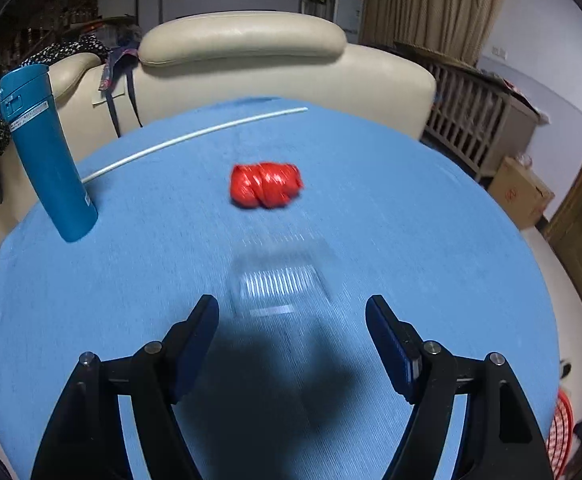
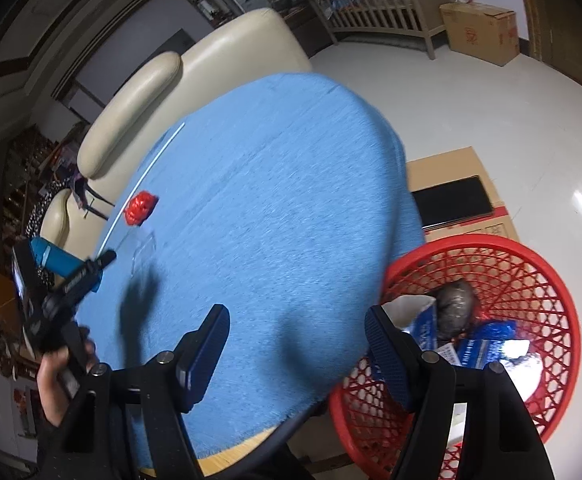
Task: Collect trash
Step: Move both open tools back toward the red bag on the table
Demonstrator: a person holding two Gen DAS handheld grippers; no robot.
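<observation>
My left gripper [image 1: 292,312] hung over the round blue-clothed counter [image 1: 411,220], jaws apart and empty. The crumpled red plastic wrapper [image 1: 266,185] lay beyond a clear plastic container [image 1: 279,284] just ahead. My right gripper [image 2: 297,322], jaws apart, held nothing near the counter's edge, beside the red plastic mesh basket [image 2: 531,264].

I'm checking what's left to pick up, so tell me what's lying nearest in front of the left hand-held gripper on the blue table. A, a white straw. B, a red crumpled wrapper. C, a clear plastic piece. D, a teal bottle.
C: the clear plastic piece lies just beyond the open left hand-held gripper, nearer than the red wrapper.
</observation>
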